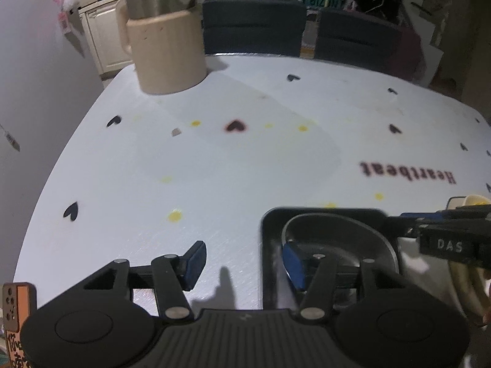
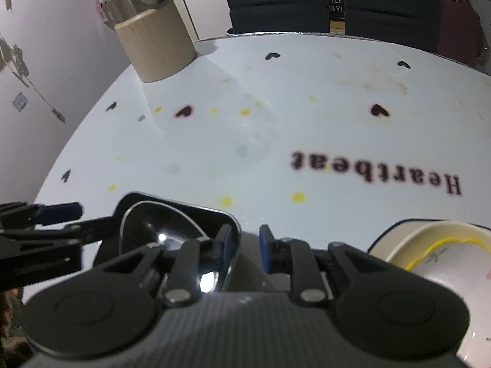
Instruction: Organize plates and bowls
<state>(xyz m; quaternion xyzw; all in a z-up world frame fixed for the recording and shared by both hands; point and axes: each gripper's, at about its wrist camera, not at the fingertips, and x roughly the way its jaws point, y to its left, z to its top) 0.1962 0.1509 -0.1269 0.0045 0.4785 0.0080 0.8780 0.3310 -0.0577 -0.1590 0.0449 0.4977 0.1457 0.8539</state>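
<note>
Table: a large white tablecloth printed with small black hearts, yellow dots and the word "Heartbeat" filled the view ahead of both claws.
Chairs: two dark chairs stood at the table's far edge, well beyond both claws.
Kettle: a beige kettle with a metal top sat far ahead and to the left of the left claw.
Black tray: a black square dish with rounded corners lay on the cloth right under the left claw's right finger, and under the right claw's left finger.
Dark bowl: a glossy dark bowl sat inside the black tray, just ahead of the left claw's right finger.
Cream bowl: a cream bowl with a yellow line inside stood just right of the right claw, near but apart from it.
Left claw: the left gripper stood about half open and held nothing; its left finger hovered over bare cloth, and its right finger sat over the tray's left edge.
Right claw: the right gripper showed a narrow gap between its blue pads; the tray's right rim lay at that gap, but whether the pads pressed on it could not be told.
</note>
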